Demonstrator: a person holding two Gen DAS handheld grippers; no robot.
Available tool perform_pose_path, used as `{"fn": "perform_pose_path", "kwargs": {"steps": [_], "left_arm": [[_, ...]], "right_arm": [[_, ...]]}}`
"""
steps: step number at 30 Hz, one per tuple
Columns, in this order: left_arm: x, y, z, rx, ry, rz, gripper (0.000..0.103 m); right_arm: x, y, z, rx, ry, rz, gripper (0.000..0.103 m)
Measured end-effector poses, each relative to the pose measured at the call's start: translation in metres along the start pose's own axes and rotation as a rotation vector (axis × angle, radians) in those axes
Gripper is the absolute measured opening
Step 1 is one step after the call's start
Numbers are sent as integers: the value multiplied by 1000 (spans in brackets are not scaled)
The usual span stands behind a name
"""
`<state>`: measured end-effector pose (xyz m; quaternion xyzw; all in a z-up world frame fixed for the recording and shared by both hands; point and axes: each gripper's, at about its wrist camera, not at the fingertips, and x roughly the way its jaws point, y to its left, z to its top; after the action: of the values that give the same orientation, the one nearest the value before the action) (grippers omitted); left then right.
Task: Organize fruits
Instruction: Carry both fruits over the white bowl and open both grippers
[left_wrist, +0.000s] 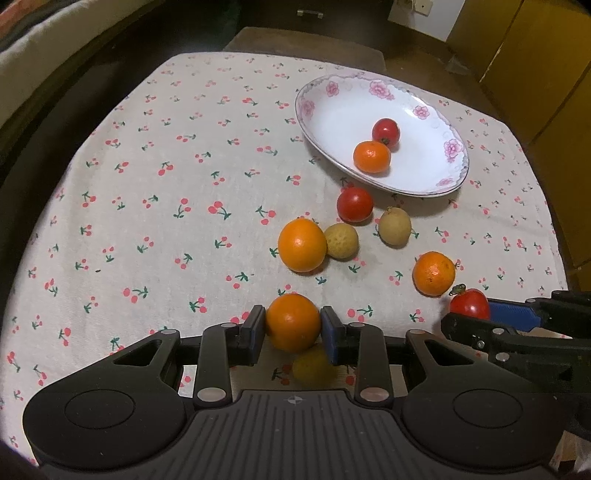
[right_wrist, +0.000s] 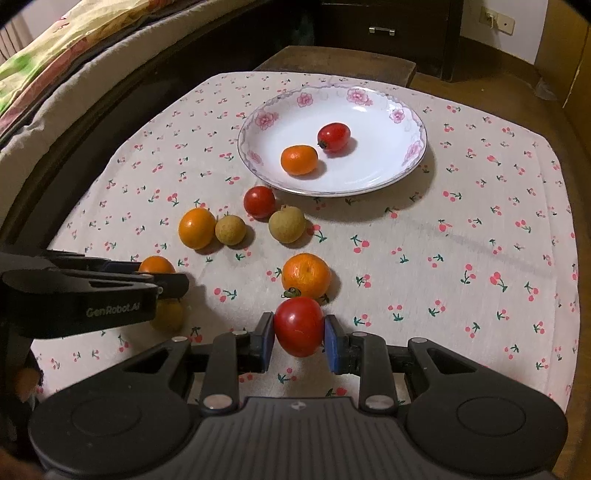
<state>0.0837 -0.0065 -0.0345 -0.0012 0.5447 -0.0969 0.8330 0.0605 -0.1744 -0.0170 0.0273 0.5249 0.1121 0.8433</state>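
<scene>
We had the left gripper (left_wrist: 293, 328) clamped on an orange (left_wrist: 293, 322) and the right gripper (right_wrist: 299, 338) clamped on a tomato (right_wrist: 299, 325), both near of the plate (right_wrist: 373, 181), presumably to carry them there together.

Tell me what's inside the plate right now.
The plate holds one orange and one red tomato, side by side. Nothing else shows; spots beneath them are covered.
</scene>
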Motion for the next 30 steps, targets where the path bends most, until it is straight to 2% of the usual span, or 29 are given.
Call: {"fn": "perform_pose_path", "kwargs": {"steps": [13, 30], "left_arm": [[-17, -6, 10, -2, -44, -48, 40], [-13, -27, 63, 4, -94, -65, 40]], "right_arm": [[-10, -6, 16, 27, -47, 10, 29], [-9, -24, 67, 51, -107, 9, 29]]}}
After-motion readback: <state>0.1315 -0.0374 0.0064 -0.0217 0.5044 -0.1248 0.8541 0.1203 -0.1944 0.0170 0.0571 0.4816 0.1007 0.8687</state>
